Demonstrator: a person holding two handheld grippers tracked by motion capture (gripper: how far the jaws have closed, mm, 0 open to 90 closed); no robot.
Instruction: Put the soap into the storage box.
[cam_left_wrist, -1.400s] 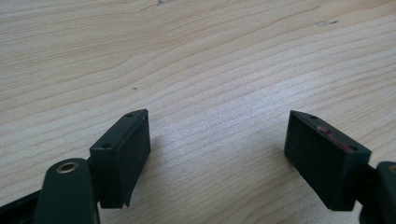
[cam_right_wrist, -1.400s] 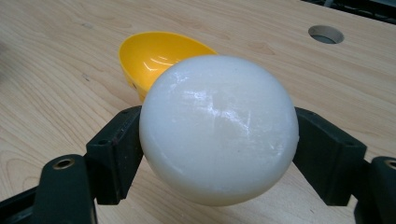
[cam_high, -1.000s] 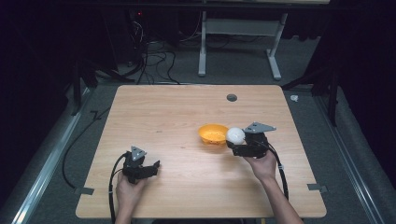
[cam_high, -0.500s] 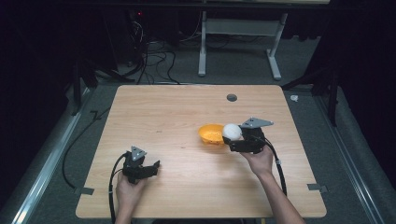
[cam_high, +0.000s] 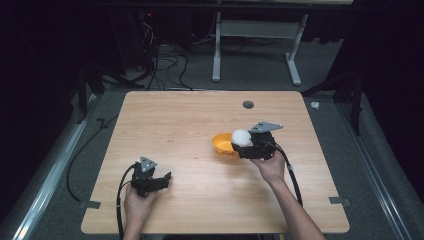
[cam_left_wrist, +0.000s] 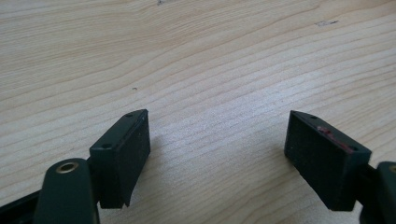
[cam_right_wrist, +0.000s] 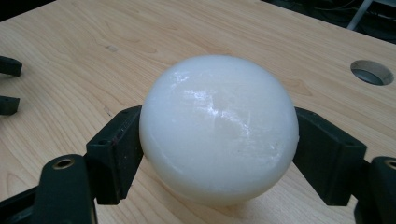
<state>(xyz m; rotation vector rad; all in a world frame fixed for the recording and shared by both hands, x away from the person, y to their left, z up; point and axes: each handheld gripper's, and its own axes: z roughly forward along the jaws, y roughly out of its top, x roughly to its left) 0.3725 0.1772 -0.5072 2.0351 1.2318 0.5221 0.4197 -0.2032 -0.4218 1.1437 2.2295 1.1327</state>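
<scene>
no legible txt or labels anywhere

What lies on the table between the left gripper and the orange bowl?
Nothing: in the high view, bare wood runs from the left gripper to the orange bowl.

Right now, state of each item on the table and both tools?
white ball: clamped between the right tool's jaws, held above the orange bowl's near rim.
orange bowl: upright on the table, nothing visible inside.
right tool: shut on the ball.
left tool: open, jaws wide apart, nothing between them, low over bare wood.
table: one round hole near the far edge.
</scene>
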